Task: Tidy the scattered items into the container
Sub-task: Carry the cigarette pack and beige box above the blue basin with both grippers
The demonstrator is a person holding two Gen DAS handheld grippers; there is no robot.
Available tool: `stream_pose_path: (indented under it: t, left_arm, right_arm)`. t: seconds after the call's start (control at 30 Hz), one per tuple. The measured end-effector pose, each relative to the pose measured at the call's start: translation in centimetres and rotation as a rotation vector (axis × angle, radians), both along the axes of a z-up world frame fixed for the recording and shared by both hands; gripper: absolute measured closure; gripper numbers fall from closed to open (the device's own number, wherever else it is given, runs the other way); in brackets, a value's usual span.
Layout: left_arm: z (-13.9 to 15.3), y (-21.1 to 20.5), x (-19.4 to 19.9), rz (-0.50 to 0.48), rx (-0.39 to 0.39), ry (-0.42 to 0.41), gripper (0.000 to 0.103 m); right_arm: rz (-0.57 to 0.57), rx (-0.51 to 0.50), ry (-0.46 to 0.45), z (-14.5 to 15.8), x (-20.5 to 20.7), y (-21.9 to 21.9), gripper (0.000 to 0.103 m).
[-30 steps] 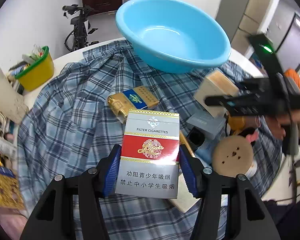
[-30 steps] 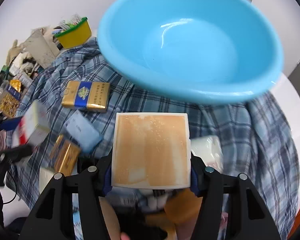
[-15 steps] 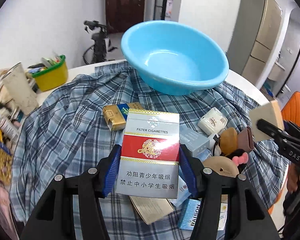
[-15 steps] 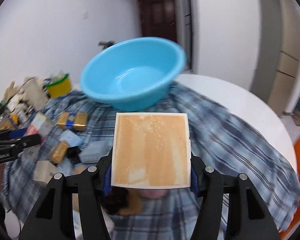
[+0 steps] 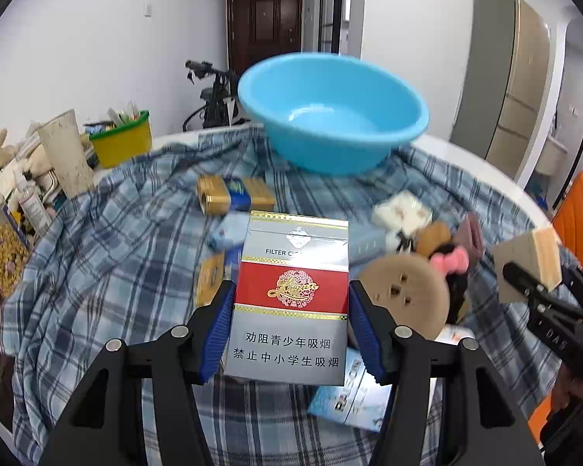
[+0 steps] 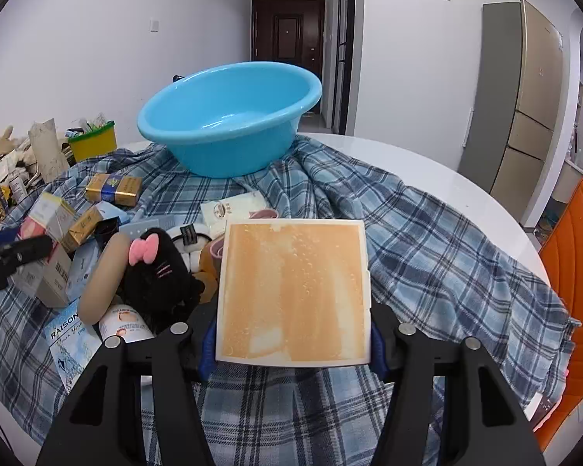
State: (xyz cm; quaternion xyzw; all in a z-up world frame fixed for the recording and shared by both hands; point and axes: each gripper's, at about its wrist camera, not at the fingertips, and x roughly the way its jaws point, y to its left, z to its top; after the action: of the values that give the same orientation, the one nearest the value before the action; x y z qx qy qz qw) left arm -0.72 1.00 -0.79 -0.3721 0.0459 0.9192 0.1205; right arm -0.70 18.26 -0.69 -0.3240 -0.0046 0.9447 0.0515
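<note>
My left gripper [image 5: 291, 330] is shut on a red and silver cigarette pack [image 5: 291, 299], held upright above the plaid cloth. My right gripper [image 6: 291, 343] is shut on an orange and white square box [image 6: 293, 291]; that box also shows at the right in the left wrist view [image 5: 532, 252]. The blue basin [image 5: 330, 112] stands empty at the back of the table, also in the right wrist view [image 6: 229, 116]. Both grippers are well short of it. Scattered items lie between: a gold and blue pack [image 5: 233, 194], a black plush with a pink bow [image 6: 155, 272], a white packet [image 6: 233, 209].
A plaid cloth [image 6: 427, 233] covers the round white table [image 6: 466, 194]. A yellow bin [image 5: 122, 141] and clutter stand at the left edge. An orange chair [image 6: 575, 272] is at the right. A light blue booklet [image 5: 353, 400] lies at the front.
Both grippers have pulled back and risen away from the basin, each still holding its item. The right gripper has swung out to the right of the pile.
</note>
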Motion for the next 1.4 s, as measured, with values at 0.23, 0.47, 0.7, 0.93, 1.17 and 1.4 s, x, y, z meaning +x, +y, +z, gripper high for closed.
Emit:
stream_pose_path:
  t: [0.23, 0.47, 0.7, 0.93, 1.17, 1.4]
  left_arm:
    - [0.3, -0.3, 0.1, 0.019, 0.002, 0.005, 0.043]
    - [4.6, -0.1, -0.5, 0.018, 0.003, 0.1, 0.043]
    - [10.9, -0.3, -1.0, 0.05, 0.019, 0.258, 0.043]
    - [17.0, 0.2, -0.7, 0.052, 0.047, 0.412, 0.043]
    - [23.0, 0.5, 0.5, 0.033, 0.073, 0.555, 0.043]
    - [26.9, 0.1, 3.7, 0.052, 0.093, 0.711, 0.043]
  right_arm:
    - [0.006, 0.001, 0.025, 0.9, 0.1, -0.3, 0.046]
    - [0.016, 0.028, 0.146, 6.0, -0.2, -0.5, 0.046]
    - [0.02, 0.054, 0.295, 11.7, -0.4, -0.3, 0.046]
    - [0.016, 0.079, 0.43, 16.9, -0.1, 0.0, 0.045]
    - [0.024, 0.099, 0.546, 21.8, 0.7, -0.3, 0.045]
    - [0.028, 0.113, 0.628, 24.2, 2.3, -0.8, 0.045]
